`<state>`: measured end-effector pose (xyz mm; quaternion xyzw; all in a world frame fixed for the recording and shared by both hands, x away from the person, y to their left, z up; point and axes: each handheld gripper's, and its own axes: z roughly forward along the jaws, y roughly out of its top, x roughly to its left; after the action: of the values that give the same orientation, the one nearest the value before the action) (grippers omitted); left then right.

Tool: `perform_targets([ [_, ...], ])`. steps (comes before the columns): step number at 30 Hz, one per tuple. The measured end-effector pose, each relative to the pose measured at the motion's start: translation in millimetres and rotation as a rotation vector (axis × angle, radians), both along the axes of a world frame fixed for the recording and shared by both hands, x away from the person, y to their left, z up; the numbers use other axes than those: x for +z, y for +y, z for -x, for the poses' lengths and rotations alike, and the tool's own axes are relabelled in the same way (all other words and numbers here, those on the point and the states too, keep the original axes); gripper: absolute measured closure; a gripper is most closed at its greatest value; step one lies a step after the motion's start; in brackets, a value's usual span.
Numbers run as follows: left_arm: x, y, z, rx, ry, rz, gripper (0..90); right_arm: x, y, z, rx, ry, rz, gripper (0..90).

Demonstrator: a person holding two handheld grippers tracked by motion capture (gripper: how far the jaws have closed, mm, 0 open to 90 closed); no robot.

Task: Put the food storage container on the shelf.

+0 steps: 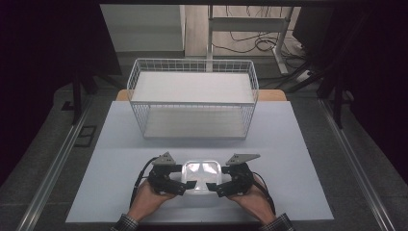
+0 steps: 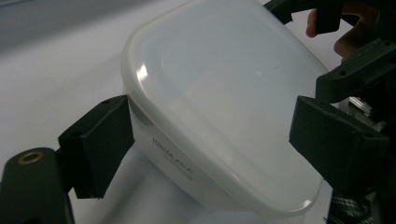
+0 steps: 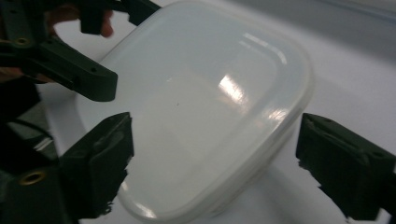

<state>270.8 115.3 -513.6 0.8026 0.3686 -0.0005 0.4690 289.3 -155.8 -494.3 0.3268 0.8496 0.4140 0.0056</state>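
Note:
A translucent white plastic container [image 1: 202, 175] with its lid on sits near the front edge of the white tabletop [image 1: 293, 144]. My left gripper [image 1: 187, 185] comes at it from the left and my right gripper [image 1: 214, 186] from the right, each held in a hand. In the left gripper view the container [image 2: 219, 93] lies between the spread jaws of my left gripper [image 2: 210, 123], one jaw close against its wall. In the right gripper view the container [image 3: 196, 107] lies between the jaws of my right gripper [image 3: 215, 135], with a gap at the far jaw.
A white wire basket [image 1: 192, 102] with a flat shelf on top stands at the back of the table. Bare tabletop lies to both sides of the container. Beyond the table are a desk frame and cables on the floor.

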Motion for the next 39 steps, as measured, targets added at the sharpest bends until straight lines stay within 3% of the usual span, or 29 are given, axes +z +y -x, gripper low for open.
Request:
perform_targets([
  [3, 3.6, 0.3, 9.1, 0.009, -0.001, -0.024, 16.0, 1.3, -3.0, 5.1, -0.013, 0.025, -0.004, 20.0],
  [5, 6.4, 3.2, 16.7, 0.017, 0.006, -0.029, 23.2, 4.0, -7.7, 8.1, -0.038, 0.042, -0.014, 29.1],
  [6, 6.4, 3.2, 16.7, 0.017, 0.006, -0.029, 27.6, 4.0, -7.7, 8.1, -0.038, 0.042, -0.014, 29.1],
  [9, 10.1, 12.5, 27.8, 0.036, -0.002, -0.011, 43.2, 10.1, -18.7, 12.0, -0.076, 0.048, -0.046, 53.0],
  [12, 11.6, 14.0, 25.6, 0.038, 0.011, -0.006, 53.1, 10.6, -24.2, 10.0, -0.096, 0.082, -0.077, 58.3],
  [14, 12.0, 16.9, 21.4, 0.056, 0.022, 0.03, 60.1, 11.9, -27.8, 10.2, -0.134, 0.096, -0.102, 63.8],
  [20, 14.0, 16.7, 22.2, 0.078, 0.009, 0.044, 70.8, 17.1, -30.7, 10.8, -0.175, 0.058, -0.108, 72.4],
  [22, 12.4, 14.8, 22.8, 0.089, -0.01, 0.02, 79.5, 19.9, -32.6, 12.0, -0.19, 0.029, -0.102, 76.9],
  [24, 12.6, 14.1, 20.7, 0.096, 0.002, 0.034, 79.8, 21.2, -30.3, 14.0, -0.192, -0.018, -0.068, 77.1],
  [30, 14.1, 10.7, 16.3, 0.115, -0.032, 0.006, 79.8, 26.5, -26.8, 15.0, -0.197, -0.096, -0.042, 77.2],
  [32, 17.2, 11.3, 15.3, 0.12, -0.047, 0.007, 79.8, 29.5, -25.9, 14.2, -0.198, -0.123, -0.049, 77.2],
  [39, 27.9, 17.7, 8.0, 0.139, -0.09, 0.021, 79.9, 34.0, -23.0, 5.8, -0.204, -0.148, -0.093, 77.2],
])
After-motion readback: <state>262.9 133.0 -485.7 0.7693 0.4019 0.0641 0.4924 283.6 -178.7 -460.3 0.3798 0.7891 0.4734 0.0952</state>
